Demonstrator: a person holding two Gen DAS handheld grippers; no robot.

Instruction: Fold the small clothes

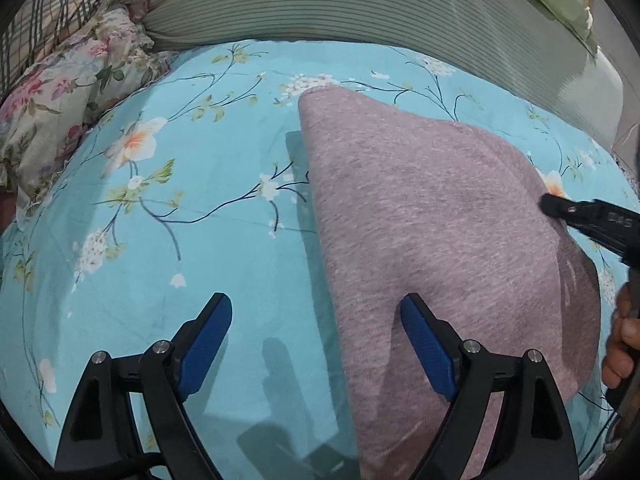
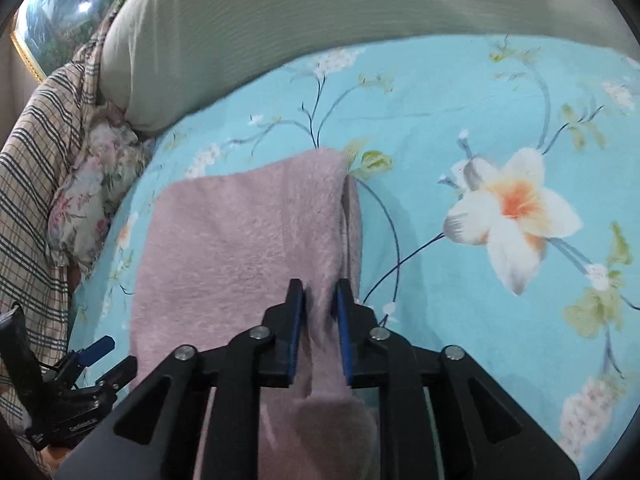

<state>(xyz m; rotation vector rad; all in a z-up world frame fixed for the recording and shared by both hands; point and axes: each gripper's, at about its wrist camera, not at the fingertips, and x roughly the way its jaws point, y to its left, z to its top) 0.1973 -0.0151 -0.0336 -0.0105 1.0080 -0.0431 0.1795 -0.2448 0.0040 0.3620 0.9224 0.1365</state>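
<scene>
i saw mauve knit garment [image 2: 240,232] lying folded on blue floral bedsheet [image 1: 180,220]. my right tongs [image 2: 320,292] were nearly closed, pinching its right edge. my left tongs [image 1: 316,308] gaped wide, straddling its left edge, gripping nothing.

Pink garment [image 2: 240,232] fuzzy knit cloth; floral bedsheet [image 1: 180,240] smooth matt cotton.

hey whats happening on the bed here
A person with a handheld gripper in each hand is folding a fuzzy mauve knit garment on a turquoise floral bedsheet. The right gripper is pinching the garment's right edge. The left gripper hangs open over its left edge, gripping nothing.
</scene>
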